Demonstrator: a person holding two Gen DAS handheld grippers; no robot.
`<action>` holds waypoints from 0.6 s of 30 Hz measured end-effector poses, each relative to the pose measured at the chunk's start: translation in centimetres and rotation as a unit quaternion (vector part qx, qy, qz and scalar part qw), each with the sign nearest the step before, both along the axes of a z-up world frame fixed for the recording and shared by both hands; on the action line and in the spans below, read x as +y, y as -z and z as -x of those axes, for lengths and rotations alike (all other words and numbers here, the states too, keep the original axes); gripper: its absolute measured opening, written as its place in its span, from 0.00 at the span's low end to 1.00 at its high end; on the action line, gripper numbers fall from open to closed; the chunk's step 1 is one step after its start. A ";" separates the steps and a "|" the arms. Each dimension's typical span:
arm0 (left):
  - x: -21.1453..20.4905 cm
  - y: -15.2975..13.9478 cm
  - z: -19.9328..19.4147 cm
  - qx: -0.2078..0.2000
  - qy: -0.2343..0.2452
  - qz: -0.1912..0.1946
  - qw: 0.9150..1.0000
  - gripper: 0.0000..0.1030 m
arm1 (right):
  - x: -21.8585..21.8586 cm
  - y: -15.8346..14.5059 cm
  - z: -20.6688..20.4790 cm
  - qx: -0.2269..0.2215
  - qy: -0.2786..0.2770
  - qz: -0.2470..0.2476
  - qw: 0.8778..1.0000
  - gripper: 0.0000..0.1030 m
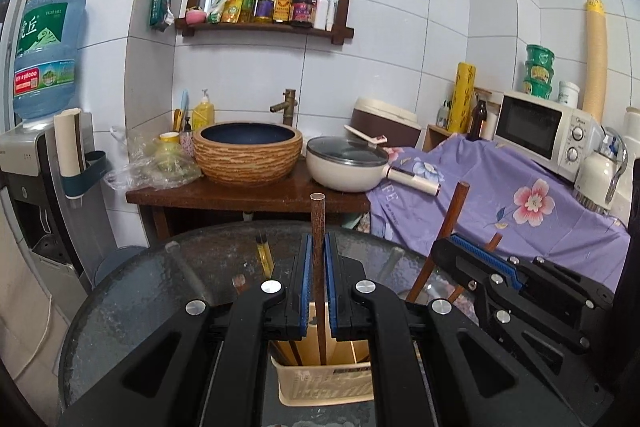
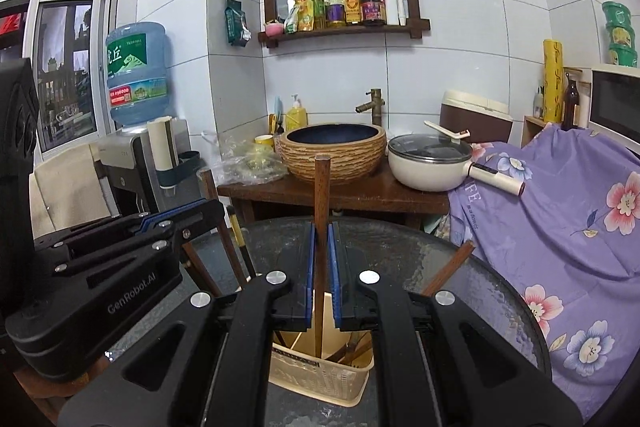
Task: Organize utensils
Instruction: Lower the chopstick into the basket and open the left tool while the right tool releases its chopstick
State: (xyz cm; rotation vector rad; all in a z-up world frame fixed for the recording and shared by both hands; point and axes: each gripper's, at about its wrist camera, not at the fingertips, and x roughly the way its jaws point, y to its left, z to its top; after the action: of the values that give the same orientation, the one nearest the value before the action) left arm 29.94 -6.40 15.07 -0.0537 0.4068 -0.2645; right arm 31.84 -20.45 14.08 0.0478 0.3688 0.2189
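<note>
A white-tiled kitchen corner frames a round glass worktop, where two hand-held tools meet over a cream plastic basket. The left tool is clamped narrow on a dark wooden chopstick, held upright, its lower end reaching down into the basket. Just beside it, the right tool grips a second chopstick the same way, its blue pads pressed to the wood and the stick's foot inside the basket. Other brown sticks lean out of the basket at a slant, and a yellow-handled utensil stands near the left tool. Beyond the worktop's far edge, a wooden stand carries a ribbed basin and a lidded cream pan. A flowered purple cloth drapes the right side under a white microwave; a water dispenser stands at left.
</note>
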 end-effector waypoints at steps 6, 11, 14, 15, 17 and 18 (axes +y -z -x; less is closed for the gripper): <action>-0.1 1.9 -0.2 0.017 0.002 -0.008 1.000 0.06 | -0.2 1.5 -0.4 0.017 0.001 -0.002 1.000 0.07; -0.2 3.0 -0.5 0.031 0.006 -0.015 0.999 0.06 | -0.3 1.8 -0.3 0.017 0.003 0.000 1.000 0.07; -0.3 3.1 -0.3 0.031 0.010 -0.017 0.999 0.06 | -0.2 1.9 -0.1 0.014 0.002 0.004 1.000 0.07; -0.3 3.0 -0.2 0.032 0.010 -0.015 0.999 0.06 | -0.2 1.9 0.0 0.011 0.002 0.005 1.000 0.07; -0.2 2.8 0.0 0.030 0.012 -0.013 0.999 0.06 | -0.1 1.9 0.3 0.003 0.003 0.009 1.000 0.07; -0.2 2.7 0.1 0.029 0.014 -0.013 0.999 0.06 | -0.1 1.8 0.5 -0.001 0.001 0.011 1.000 0.08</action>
State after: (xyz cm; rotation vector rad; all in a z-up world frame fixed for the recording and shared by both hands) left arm 29.80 -6.60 12.39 -0.0307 0.4696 -0.2861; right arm 31.33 -20.50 12.24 0.0258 0.3698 0.2127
